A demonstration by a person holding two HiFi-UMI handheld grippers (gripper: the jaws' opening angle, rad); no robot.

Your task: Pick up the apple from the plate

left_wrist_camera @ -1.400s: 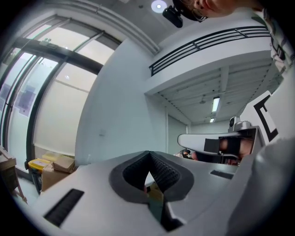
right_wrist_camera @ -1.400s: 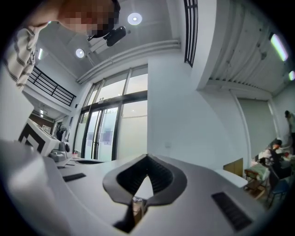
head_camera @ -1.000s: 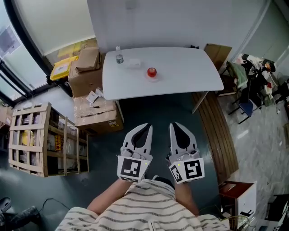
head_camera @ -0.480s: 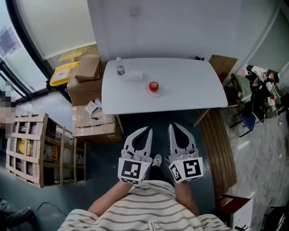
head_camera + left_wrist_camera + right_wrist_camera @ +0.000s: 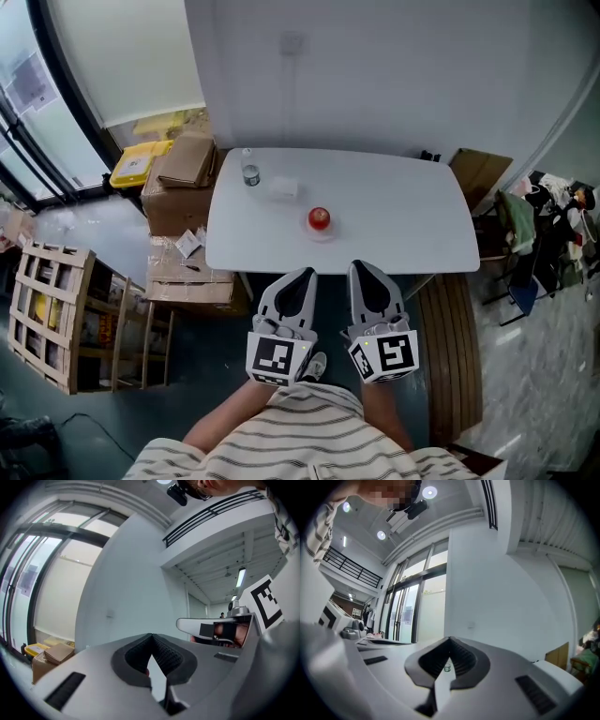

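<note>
We judge this to be the approach: the table [image 5: 403,216] lies just ahead of us, and both grippers are held level at its near edge, short of anything on it. The left gripper [image 5: 306,275] is clenched with nothing in it, and the right gripper [image 5: 360,267] looks clenched and empty too. To do this well, we would choose one gripper, spread its jaws wide before it reaches the fruit, bring it in low over the tabletop, and close on the apple's [image 5: 319,217] widest part so the round skin does not squirt out. The other gripper should stay clear of the bottle [image 5: 249,172] at the far left. As for containers, the slatted crate [image 5: 42,319] on the floor at the left holds packed goods we cannot identify. The cardboard boxes [image 5: 183,164] beside the table are shut. The small plate [image 5: 319,233], near the table's middle, carries only the red apple. We cannot tell what the bottle holds.
</note>
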